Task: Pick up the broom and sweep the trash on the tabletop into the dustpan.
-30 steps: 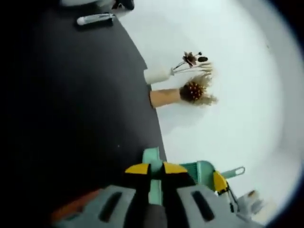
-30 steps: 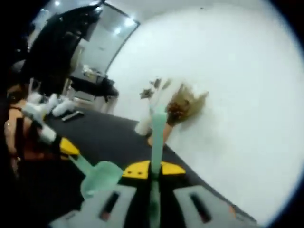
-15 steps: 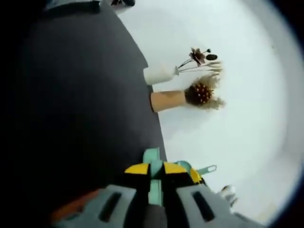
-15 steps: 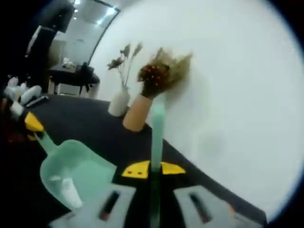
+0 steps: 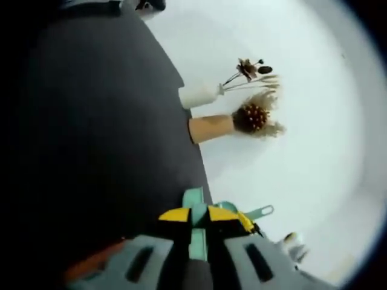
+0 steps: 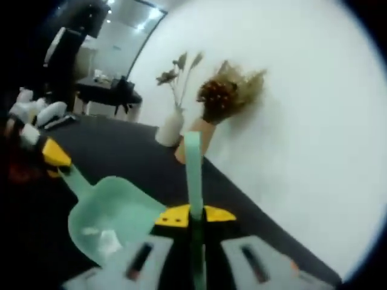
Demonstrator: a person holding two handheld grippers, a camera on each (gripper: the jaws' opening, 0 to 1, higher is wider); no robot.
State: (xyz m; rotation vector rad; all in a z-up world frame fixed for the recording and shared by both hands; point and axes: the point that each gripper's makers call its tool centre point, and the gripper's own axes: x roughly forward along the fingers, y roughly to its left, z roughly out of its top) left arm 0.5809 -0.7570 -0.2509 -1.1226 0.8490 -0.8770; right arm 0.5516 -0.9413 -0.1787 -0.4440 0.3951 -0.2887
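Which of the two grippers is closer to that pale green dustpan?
Left. The left gripper is shut on the dustpan handle, its yellow tip showing at the handle's end in the right gripper view. The right gripper sits beside the pan's scoop, clamped on the broom handle instead.

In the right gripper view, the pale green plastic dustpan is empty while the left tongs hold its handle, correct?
Not empty: the right gripper view shows white scraps lying inside the pale green plastic dustpan. The left tongs do hold its handle.

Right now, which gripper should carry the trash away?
Left, probably: in the right gripper view it holds the dustpan with white trash inside. The right gripper only holds the broom handle.
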